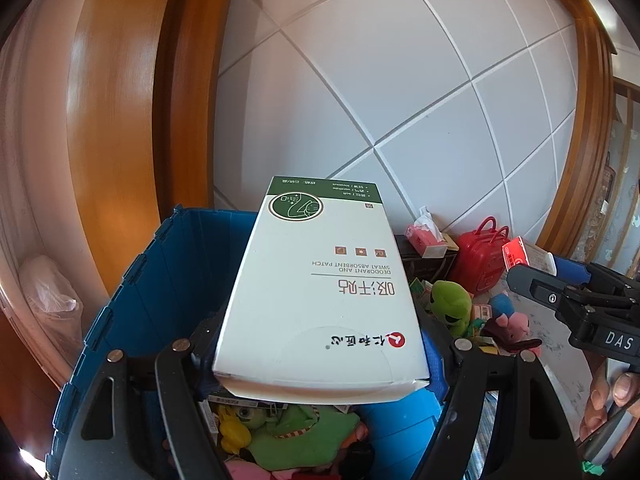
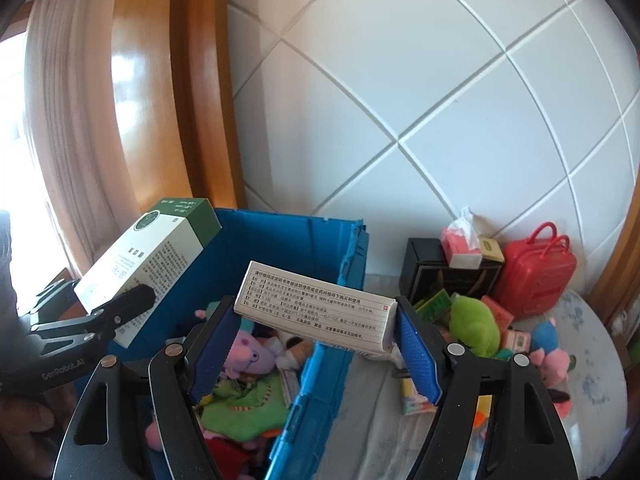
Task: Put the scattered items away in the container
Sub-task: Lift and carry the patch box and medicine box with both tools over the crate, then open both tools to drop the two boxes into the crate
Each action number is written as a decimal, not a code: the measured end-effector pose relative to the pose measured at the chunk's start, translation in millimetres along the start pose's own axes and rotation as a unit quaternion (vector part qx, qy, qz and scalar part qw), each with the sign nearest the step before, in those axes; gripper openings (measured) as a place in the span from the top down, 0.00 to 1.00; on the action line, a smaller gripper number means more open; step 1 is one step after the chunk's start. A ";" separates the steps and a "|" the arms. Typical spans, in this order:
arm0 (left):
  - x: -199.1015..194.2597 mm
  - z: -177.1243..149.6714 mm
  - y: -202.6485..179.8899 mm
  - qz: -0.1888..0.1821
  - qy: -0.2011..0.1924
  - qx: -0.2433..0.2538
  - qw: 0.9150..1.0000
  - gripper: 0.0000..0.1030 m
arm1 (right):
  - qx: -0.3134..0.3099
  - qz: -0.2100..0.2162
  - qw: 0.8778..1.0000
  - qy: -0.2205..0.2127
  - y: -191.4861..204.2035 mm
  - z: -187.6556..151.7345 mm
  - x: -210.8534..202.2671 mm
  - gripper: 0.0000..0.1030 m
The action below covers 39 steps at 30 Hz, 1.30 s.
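Blue crate (image 2: 280, 248) stands at the left against the white tiled wall, part filled with plush toys (image 2: 244, 404). Above it the left gripper (image 1: 320, 360) clamps a white-and-green box (image 1: 320, 292), and the right gripper (image 2: 316, 336) clamps a white medicine box (image 2: 316, 308) over its right rim. More toys, a red case (image 2: 536, 268) and a tissue pack (image 2: 460, 246) lie scattered to the right.
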<state>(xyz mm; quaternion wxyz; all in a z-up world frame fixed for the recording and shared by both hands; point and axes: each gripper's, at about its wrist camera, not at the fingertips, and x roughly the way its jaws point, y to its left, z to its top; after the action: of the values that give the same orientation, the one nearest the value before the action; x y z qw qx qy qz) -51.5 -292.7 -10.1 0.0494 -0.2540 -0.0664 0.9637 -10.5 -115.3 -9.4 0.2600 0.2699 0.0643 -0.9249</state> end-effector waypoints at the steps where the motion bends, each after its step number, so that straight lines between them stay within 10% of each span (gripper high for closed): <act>1: 0.0 0.6 3.7 0.003 -0.001 -0.001 1.000 0.26 | -0.002 0.003 1.000 0.000 4.5 1.4 2.1 0.26; 27: 6.2 13.5 68.2 0.076 -0.010 -0.038 0.996 0.25 | -0.039 0.066 0.997 0.023 50.6 14.1 47.2 0.21; 29: 11.1 13.3 74.8 0.098 0.003 -0.049 0.994 0.14 | -0.048 0.063 0.997 0.022 53.5 13.3 47.6 0.00; 31: 14.0 11.1 79.3 0.113 0.012 -0.058 0.992 0.00 | -0.046 0.060 0.997 0.016 51.8 12.7 45.8 0.00; 39: 16.5 9.2 66.1 0.109 0.017 -0.050 0.993 0.00 | -0.043 0.063 0.997 0.017 44.8 11.5 38.5 0.00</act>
<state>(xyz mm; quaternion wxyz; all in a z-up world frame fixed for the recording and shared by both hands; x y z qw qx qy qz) -74.4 -356.7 -20.3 -0.0675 -0.2781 -0.0858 0.9543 -20.5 -173.8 -19.3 0.3280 0.2777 0.0916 -0.8983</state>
